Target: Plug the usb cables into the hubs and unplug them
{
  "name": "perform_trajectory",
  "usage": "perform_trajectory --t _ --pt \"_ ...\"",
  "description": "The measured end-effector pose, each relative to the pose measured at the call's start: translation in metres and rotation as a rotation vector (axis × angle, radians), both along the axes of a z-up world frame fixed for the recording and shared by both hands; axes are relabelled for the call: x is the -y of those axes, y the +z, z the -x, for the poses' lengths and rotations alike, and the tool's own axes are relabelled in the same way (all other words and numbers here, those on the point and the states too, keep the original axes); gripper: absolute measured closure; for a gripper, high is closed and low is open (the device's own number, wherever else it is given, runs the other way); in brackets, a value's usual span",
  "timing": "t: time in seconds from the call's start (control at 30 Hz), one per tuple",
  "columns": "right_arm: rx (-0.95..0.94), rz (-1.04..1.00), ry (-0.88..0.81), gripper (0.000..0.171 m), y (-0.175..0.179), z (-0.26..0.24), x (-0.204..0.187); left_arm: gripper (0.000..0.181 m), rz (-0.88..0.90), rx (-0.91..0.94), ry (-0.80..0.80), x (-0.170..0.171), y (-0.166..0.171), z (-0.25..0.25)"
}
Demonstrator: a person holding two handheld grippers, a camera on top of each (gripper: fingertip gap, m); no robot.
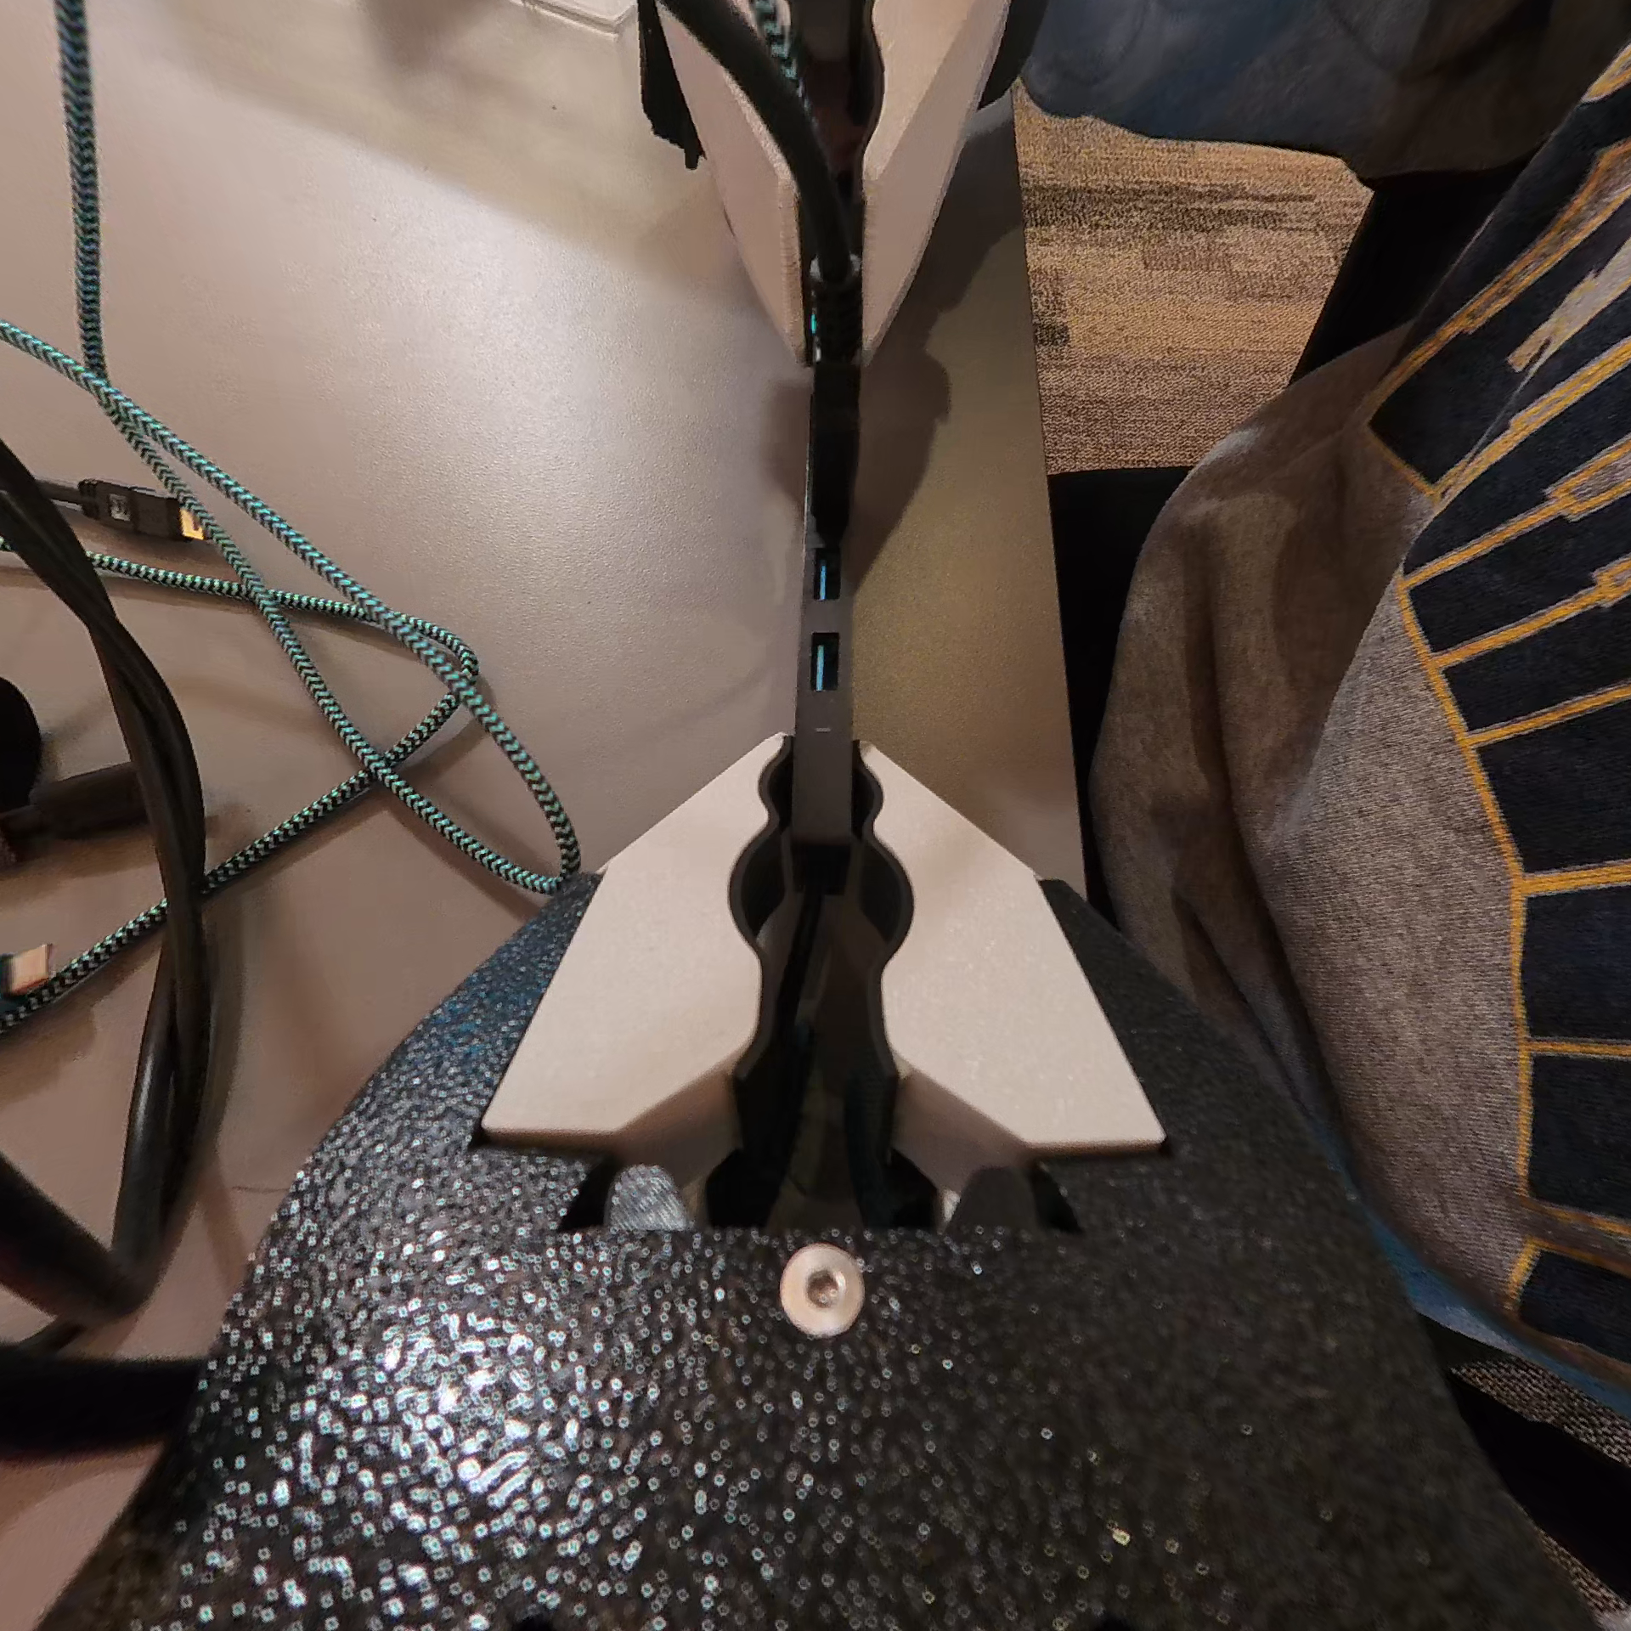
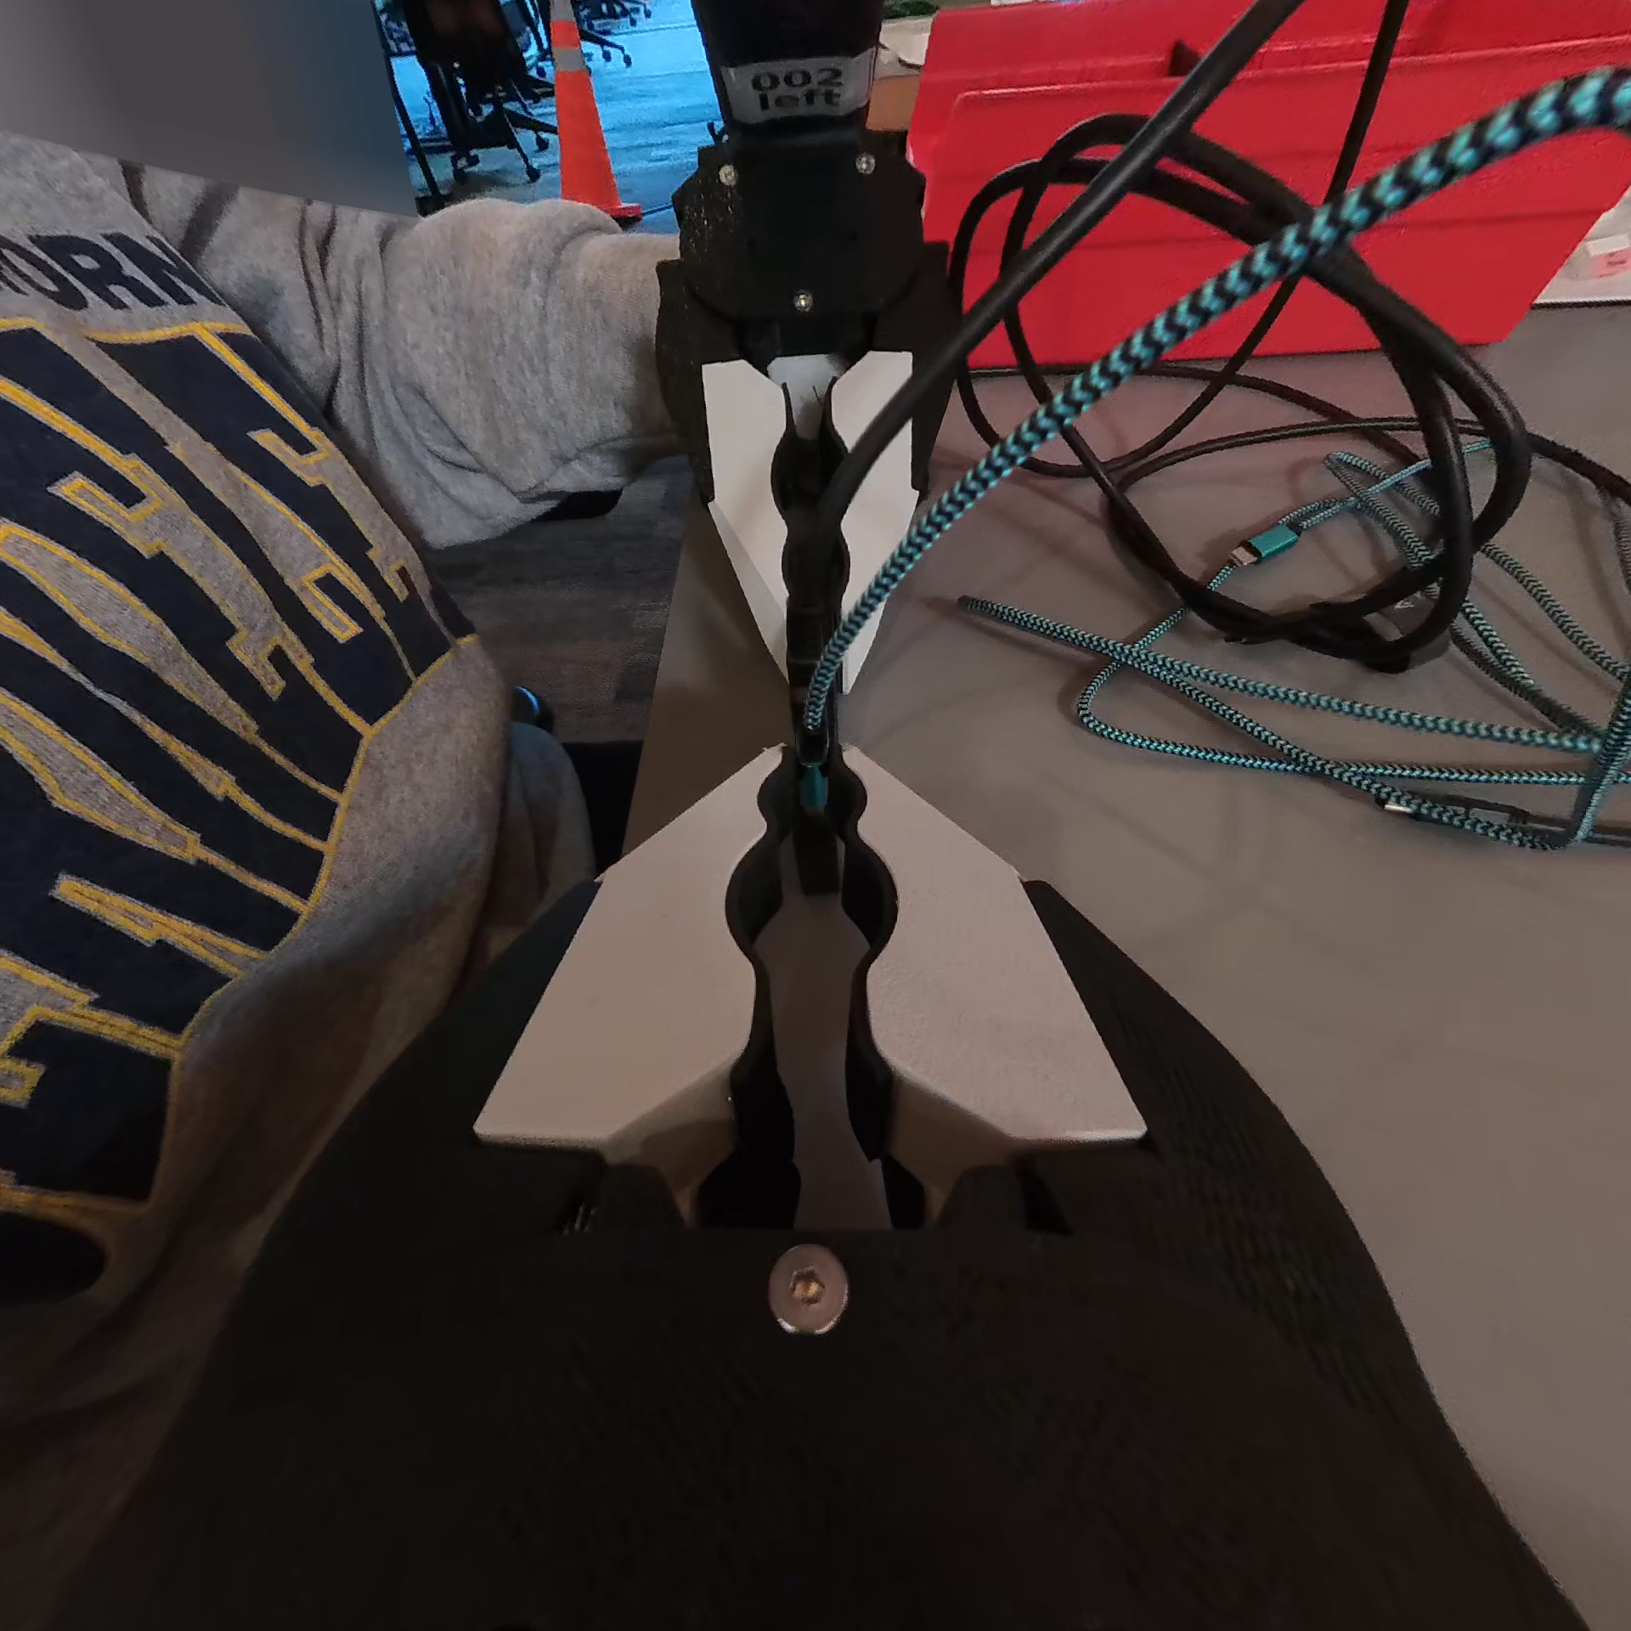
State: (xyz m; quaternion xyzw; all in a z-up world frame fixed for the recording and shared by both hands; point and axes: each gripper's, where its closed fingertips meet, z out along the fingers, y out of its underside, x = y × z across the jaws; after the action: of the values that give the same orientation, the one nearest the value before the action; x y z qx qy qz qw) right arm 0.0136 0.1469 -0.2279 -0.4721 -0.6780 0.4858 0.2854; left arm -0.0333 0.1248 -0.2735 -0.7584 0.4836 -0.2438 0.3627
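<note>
The left gripper (image 1: pixel 821 777) is pressed onto the near end of a slim black hub (image 1: pixel 825 618), which stands edge-on between its pale fingers (image 1: pixel 680 927) and runs straight ahead toward the other tool. Two free ports with blue insides face up along the hub's edge, just beyond the left fingertips. At the hub's far end the right gripper (image 2: pixel 810 777) pinches a teal plug (image 2: pixel 812 785) of the teal-and-black braided cable (image 2: pixel 1015 441); how deep the plug sits in the hub cannot be told. That braided cable and a plain black cable (image 2: pixel 909 415) rise from between the two grippers and arc away to the right gripper's right side. There, on the grey table (image 2: pixel 1236 1015), lie a loose coil of black cable (image 2: pixel 1447 494) and a tangle of more braided cable (image 2: pixel 1324 697), with a red bin (image 2: pixel 1236 159) behind them. On the right gripper's left side is a person's grey sweatshirt (image 2: pixel 221 618).
</note>
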Motion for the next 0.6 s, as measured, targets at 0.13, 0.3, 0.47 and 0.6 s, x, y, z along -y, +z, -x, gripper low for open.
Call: perform_trajectory --t 0.13,0.3,0.47,0.6 --pt "0.018 -0.054 0.005 0.165 -0.001 -0.001 0.0 0.173 -0.001 0.0 -0.001 0.0 0.0 0.0" --pt "0.103 -0.104 0.017 0.164 -0.01 -0.002 0.0 0.172 -0.001 -0.001 -0.003 0.001 0.0 -0.001" --pt "0.112 -0.138 0.008 0.165 -0.01 -0.002 0.0 0.173 -0.001 -0.001 -0.003 0.0 0.0 -0.001" --pt "0.141 -0.12 -0.041 0.148 -0.023 -0.003 -0.001 0.173 -0.002 -0.001 -0.002 0.0 -0.001 -0.001"
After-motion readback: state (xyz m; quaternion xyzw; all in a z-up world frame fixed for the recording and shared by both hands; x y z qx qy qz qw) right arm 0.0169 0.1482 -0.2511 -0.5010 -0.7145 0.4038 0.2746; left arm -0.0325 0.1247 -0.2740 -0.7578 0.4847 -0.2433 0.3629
